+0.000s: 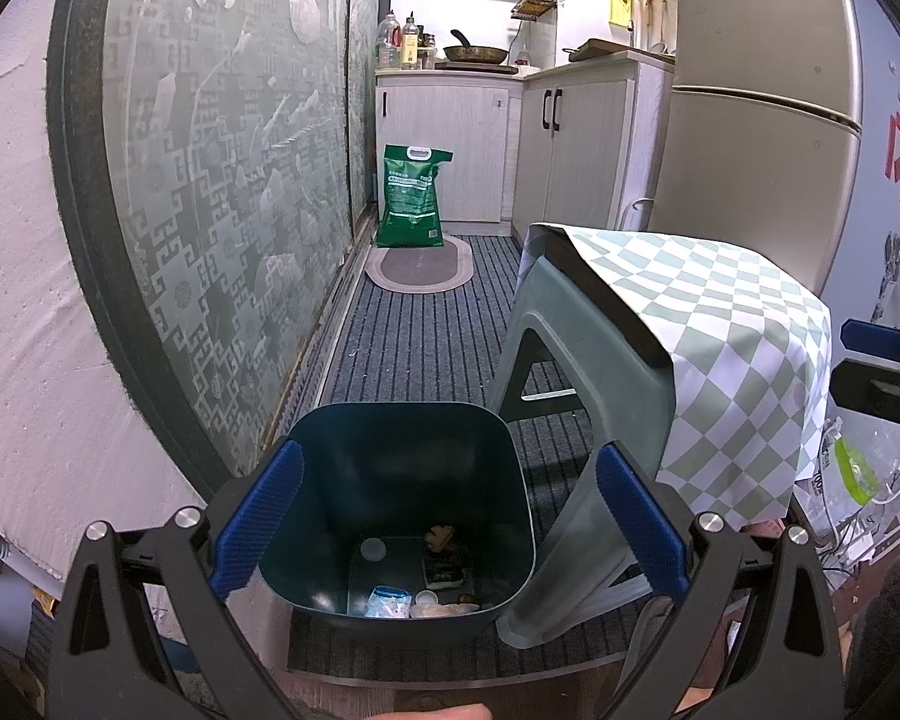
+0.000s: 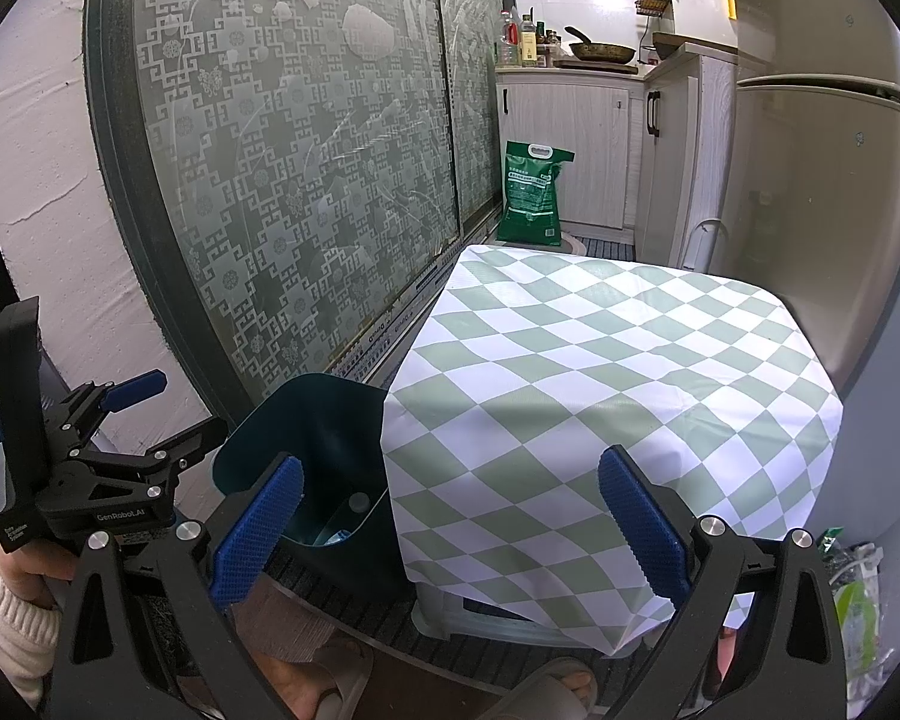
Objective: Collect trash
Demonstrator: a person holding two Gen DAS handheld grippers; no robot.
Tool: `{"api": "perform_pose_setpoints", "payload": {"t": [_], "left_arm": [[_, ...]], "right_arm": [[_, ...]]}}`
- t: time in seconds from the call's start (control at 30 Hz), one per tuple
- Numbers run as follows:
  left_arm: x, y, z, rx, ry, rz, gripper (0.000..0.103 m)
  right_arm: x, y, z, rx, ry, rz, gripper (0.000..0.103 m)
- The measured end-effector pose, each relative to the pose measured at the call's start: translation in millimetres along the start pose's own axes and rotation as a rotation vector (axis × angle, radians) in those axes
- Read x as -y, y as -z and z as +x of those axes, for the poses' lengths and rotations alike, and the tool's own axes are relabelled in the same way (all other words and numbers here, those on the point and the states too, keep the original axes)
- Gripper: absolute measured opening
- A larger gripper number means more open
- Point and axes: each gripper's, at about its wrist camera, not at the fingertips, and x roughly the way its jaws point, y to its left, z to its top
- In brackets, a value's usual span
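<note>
A dark teal trash bin [image 1: 330,456] stands on the striped mat beside a grey stool. On its bottom lie several bits of trash: a blue-and-white wrapper [image 1: 389,600], a dark food pack [image 1: 447,567] and a white cap [image 1: 372,549]. My left gripper [image 1: 450,525] is open and empty, held above the bin's mouth. My right gripper [image 2: 450,525] is open and empty, above the green-and-white checked cloth [image 2: 600,372] that covers the stool. The bin [image 2: 306,420] shows at its left, and the left gripper [image 2: 126,414] is seen there from the side.
The stool [image 1: 570,360] stands right of the bin. A patterned glass sliding door [image 1: 222,180] runs along the left. A green sack [image 1: 411,195], cabinets and a fridge [image 1: 762,120] are at the back. Plastic bags [image 2: 858,594] lie at the right. Sandalled feet [image 2: 330,684] are below.
</note>
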Motion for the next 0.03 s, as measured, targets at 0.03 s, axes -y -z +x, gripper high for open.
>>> {"api": "perform_pose_setpoints", "payload": {"t": [0.03], "left_arm": [[0.2,0.5,-0.1,0.0,-0.003,-0.001,0.1]], "right_arm": [[-0.1,-0.1,0.0,0.0,0.0,0.0,0.099]]}}
